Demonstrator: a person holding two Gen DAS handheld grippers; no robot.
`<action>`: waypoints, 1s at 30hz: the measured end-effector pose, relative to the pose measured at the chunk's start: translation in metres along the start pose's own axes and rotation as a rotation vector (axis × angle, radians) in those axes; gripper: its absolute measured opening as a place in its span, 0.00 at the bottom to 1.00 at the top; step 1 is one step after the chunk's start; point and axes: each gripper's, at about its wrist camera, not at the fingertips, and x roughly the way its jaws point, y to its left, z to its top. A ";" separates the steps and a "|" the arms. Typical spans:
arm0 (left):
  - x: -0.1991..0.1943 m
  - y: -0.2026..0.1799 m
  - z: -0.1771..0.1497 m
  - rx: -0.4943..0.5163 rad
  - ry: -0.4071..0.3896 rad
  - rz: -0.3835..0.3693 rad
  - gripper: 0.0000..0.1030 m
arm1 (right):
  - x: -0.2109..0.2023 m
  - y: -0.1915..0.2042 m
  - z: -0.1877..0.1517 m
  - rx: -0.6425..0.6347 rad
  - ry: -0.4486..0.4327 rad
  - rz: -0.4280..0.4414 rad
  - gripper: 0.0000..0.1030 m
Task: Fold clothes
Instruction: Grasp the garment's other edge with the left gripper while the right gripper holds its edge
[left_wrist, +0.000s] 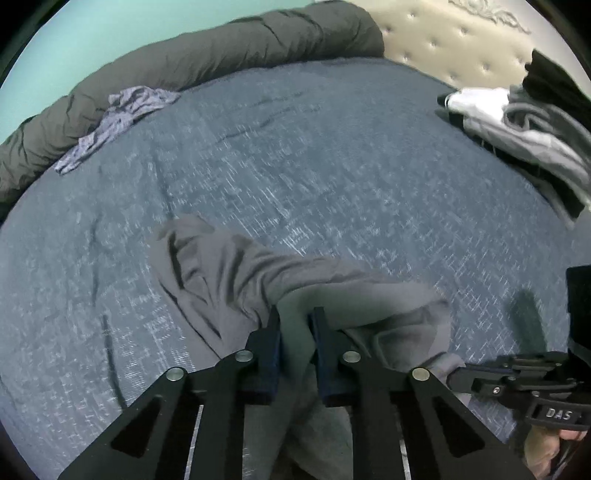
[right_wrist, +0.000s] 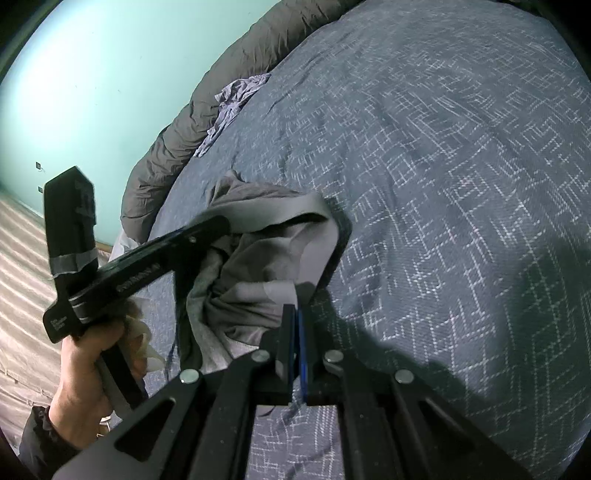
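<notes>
- Here, a crumpled grey cotton garment (left_wrist: 236, 280) lies on the bed, on a blue-grey bedspread with a pattern of fine white lines (left_wrist: 332, 166), at the near edge, close to both tools.
- The left tool (left_wrist: 297, 317) points steeply down at this garment. Its two dark fingers stand close together with a fold of the grey cloth between them, and they pinch it.
- In the right wrist view the left tool (right_wrist: 225, 225) comes in from the left side, and its tip is at the band-like hem of the garment (right_wrist: 295, 210), which is lifted a little above the bedspread (right_wrist: 443, 184).
- A hand (right_wrist: 92, 362) with a dark sleeve at the wrist holds the handle of this left tool.
- The right tool (right_wrist: 297, 295) has its fingers pressed together, and a corner of the grey cloth is caught between the tips.
- In the left wrist view the right tool (left_wrist: 458, 374) lies at the right edge, with its tip at the right end of the garment.
- A long dark grey rolled quilt (left_wrist: 184, 62) lies along the far side of the bed, and a small crumpled lilac cloth (left_wrist: 118, 118) rests against it.
- A pile of white, grey and black clothes (left_wrist: 517, 125) lies at the far right, near the cream padded headboard (left_wrist: 443, 37).
- A pale turquoise wall (right_wrist: 92, 74) stands behind the bed.
</notes>
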 end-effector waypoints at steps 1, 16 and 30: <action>-0.003 0.003 0.001 -0.010 -0.006 -0.004 0.11 | 0.000 0.000 0.000 0.000 0.000 0.000 0.01; -0.126 0.059 -0.016 -0.131 -0.131 0.060 0.05 | -0.009 0.037 0.002 -0.108 -0.042 0.003 0.01; -0.290 0.082 -0.061 -0.213 -0.283 0.091 0.04 | -0.101 0.143 0.012 -0.347 -0.082 -0.062 0.01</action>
